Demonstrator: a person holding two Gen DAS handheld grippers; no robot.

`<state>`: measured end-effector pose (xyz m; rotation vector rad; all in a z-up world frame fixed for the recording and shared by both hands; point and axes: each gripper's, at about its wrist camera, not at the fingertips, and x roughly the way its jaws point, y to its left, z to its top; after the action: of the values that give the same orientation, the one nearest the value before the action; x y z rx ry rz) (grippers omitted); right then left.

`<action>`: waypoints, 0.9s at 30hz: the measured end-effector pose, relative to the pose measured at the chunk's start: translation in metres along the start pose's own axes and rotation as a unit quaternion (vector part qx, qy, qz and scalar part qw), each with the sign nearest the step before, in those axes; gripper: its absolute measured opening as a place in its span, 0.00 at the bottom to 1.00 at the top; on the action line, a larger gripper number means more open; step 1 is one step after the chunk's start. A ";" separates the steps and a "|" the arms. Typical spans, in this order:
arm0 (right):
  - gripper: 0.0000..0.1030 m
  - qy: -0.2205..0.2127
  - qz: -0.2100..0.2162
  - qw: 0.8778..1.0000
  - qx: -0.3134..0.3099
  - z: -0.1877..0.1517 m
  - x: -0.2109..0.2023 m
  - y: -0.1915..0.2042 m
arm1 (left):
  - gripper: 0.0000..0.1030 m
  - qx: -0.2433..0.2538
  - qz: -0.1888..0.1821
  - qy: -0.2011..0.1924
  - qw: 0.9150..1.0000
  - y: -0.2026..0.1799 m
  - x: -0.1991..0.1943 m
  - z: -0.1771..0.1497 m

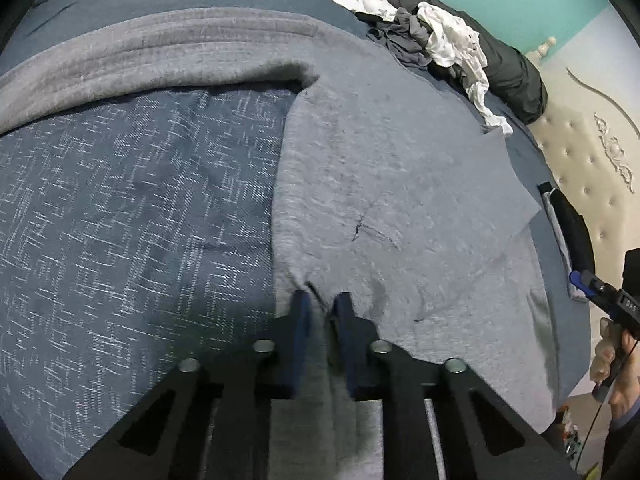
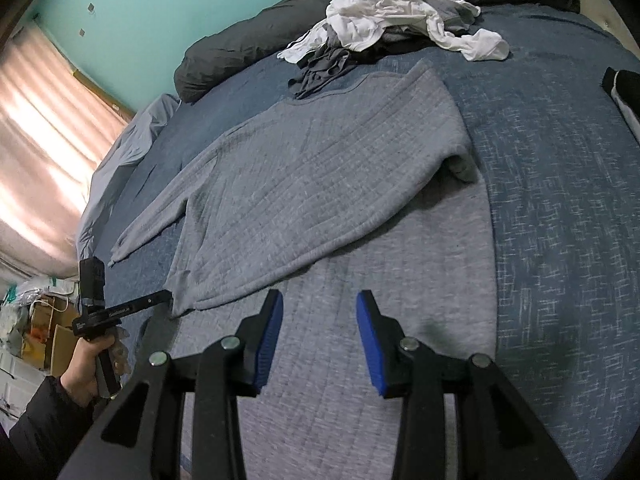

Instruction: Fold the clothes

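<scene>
A grey quilted long-sleeved sweater (image 2: 320, 184) lies spread on the blue bedspread (image 2: 560, 240), one side folded over its body and a sleeve (image 2: 152, 220) stretching out to the left. My left gripper (image 1: 322, 300) is shut on the sweater (image 1: 400, 200) at its near edge, with grey fabric pinched between the blue pads. From the right wrist view that left gripper (image 2: 160, 298) meets the sweater's lower left corner, a hand (image 2: 96, 364) holding it. My right gripper (image 2: 320, 300) hovers open over the sweater's near part with nothing between its fingers; it also shows at the edge of the left wrist view, right gripper (image 1: 580, 280).
A pile of white and dark grey clothes (image 2: 400, 16) sits at the far side of the bed, against a rolled dark duvet (image 2: 240, 52). A black and white item (image 2: 624, 88) lies at the right. A tufted headboard (image 1: 592, 152) and a curtain (image 2: 40, 140) border the bed.
</scene>
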<state>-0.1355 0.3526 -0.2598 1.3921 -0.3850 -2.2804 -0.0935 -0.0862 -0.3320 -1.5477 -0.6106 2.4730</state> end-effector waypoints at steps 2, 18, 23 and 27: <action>0.37 0.002 0.000 1.000 -0.004 0.001 0.001 0.002 | 0.03 -0.001 -0.002 -0.008 1.000 0.002 -0.008 0.000; 0.38 0.007 0.007 1.000 -0.004 0.000 0.007 0.014 | 0.44 0.021 0.001 -0.014 1.000 -0.013 -0.012 0.012; 0.38 0.009 0.007 1.000 -0.006 -0.001 0.008 0.014 | 0.53 0.010 0.011 0.004 1.000 -0.008 0.010 0.012; 0.39 0.013 0.006 1.000 -0.009 -0.003 0.009 0.010 | 0.32 0.013 0.018 0.003 1.000 -0.006 0.015 0.010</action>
<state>-0.1338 0.3389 -0.2637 1.4049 -0.3638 -2.2482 -0.1100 -0.0785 -0.3381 -1.5702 -0.5532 2.4912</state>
